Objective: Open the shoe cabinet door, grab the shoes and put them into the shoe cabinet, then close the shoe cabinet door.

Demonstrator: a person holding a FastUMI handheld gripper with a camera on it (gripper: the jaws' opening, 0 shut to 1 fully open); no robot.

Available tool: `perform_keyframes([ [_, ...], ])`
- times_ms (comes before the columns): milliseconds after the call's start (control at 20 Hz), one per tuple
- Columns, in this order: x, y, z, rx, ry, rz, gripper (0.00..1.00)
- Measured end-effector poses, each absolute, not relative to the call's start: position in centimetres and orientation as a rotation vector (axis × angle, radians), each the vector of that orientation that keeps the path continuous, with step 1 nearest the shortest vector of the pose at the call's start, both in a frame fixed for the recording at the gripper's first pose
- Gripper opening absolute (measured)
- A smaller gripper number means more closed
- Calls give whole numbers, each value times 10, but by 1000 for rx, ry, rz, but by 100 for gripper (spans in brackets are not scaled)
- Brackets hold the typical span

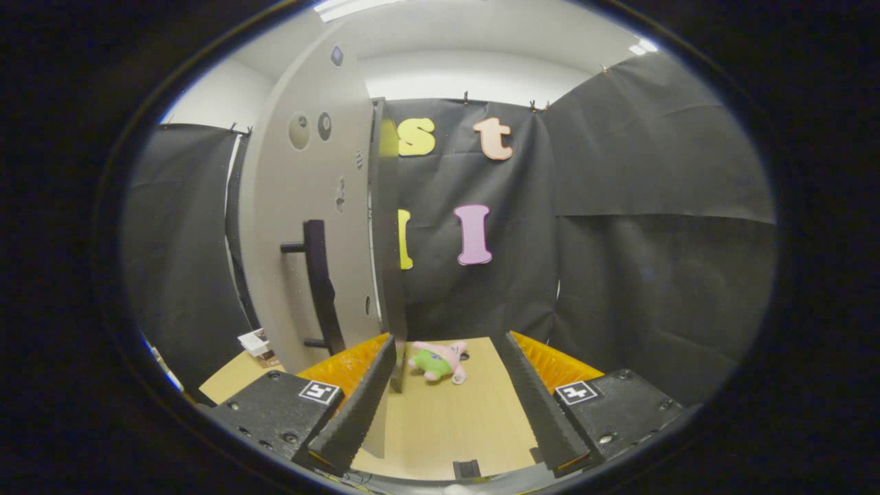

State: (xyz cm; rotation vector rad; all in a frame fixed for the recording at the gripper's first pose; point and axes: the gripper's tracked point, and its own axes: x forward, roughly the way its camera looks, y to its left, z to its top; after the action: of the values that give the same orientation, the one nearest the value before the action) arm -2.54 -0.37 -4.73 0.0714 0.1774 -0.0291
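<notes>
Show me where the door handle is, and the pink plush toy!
door handle point(320, 282): gripper view, middle of its dark upright bar.
pink plush toy point(440, 361): gripper view, its body, lying on the wooden surface ahead of the open jaws.

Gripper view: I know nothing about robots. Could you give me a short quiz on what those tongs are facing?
1. True or false: the tongs are shut on the black handle.
2. What lies on the wooden table just beyond the tongs? A) a pink and green plush toy B) a cup C) a book
3. Fill in: the handle is fixed to the grey cabinet ____.
Key: 1 false, the tongs are open and hold nothing; 2 A; 3 door.
</notes>
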Motion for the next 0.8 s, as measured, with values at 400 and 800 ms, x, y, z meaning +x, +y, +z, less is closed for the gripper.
perform_keyframes([
  [400,6,16,-32,67,164,6,99],
  [800,4,32,-20,27,147,13,98],
])
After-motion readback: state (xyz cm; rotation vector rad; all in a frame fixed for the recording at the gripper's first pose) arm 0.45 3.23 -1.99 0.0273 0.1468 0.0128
